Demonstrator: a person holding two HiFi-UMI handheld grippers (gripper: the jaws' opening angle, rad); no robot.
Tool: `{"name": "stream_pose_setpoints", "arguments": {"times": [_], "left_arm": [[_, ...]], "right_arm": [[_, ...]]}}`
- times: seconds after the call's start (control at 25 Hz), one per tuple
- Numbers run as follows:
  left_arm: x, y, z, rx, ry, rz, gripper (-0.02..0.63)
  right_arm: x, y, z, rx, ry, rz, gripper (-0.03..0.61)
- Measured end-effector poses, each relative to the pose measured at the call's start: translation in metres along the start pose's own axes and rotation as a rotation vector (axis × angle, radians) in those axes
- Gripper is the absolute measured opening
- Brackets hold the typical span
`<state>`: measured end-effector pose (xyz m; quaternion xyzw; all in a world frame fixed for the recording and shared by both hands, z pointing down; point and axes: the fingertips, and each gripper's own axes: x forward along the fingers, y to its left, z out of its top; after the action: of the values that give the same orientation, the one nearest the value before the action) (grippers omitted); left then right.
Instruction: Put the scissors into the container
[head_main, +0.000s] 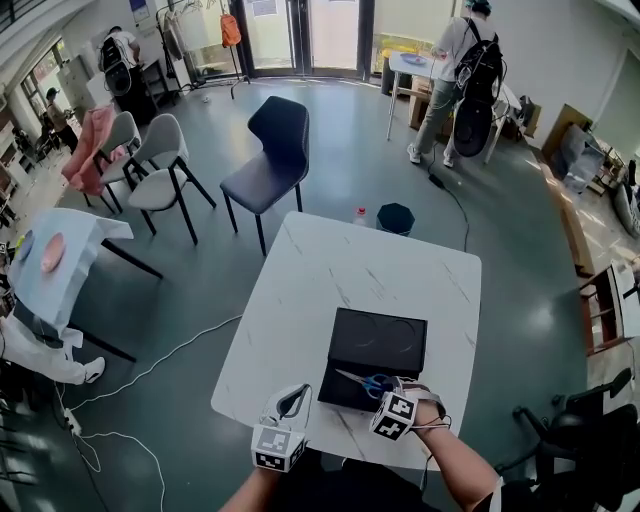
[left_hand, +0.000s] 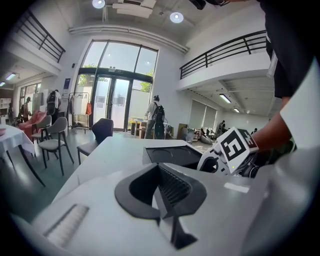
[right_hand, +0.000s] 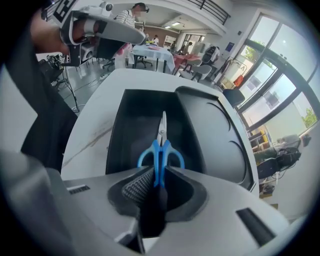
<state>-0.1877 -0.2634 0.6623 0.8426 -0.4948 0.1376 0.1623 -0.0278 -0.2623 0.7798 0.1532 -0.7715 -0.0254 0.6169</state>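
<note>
A pair of scissors (right_hand: 160, 150) with blue handles and steel blades points away from me, and my right gripper (right_hand: 154, 182) is shut on its handles. They hang over the open black container (right_hand: 132, 135), whose lid (right_hand: 215, 135) lies to the right. In the head view the scissors (head_main: 366, 382) are over the near part of the container (head_main: 378, 345), with the right gripper (head_main: 385, 388) just behind them. My left gripper (head_main: 292, 400) hovers over the table to the container's left, jaws shut on nothing. In the left gripper view, the left gripper (left_hand: 160, 187) faces the container (left_hand: 172, 154).
The white marble table (head_main: 330, 280) holds only the container. Beyond its far edge stand a dark chair (head_main: 270, 150), a dark stool (head_main: 395, 217) and a small bottle (head_main: 360, 214). Grey chairs (head_main: 155, 165) are at the left. Cables run over the floor (head_main: 150, 365).
</note>
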Motion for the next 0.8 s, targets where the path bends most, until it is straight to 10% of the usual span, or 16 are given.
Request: {"name": "stream_pose_setpoints", "arguments": {"times": [0.8], "left_arm": [[0.002,0.013,0.006,-0.01,-0.01,0.005,0.009]], "right_arm": [[-0.014,-0.016,0.003,0.045,0.013,-0.029,0.075]]}}
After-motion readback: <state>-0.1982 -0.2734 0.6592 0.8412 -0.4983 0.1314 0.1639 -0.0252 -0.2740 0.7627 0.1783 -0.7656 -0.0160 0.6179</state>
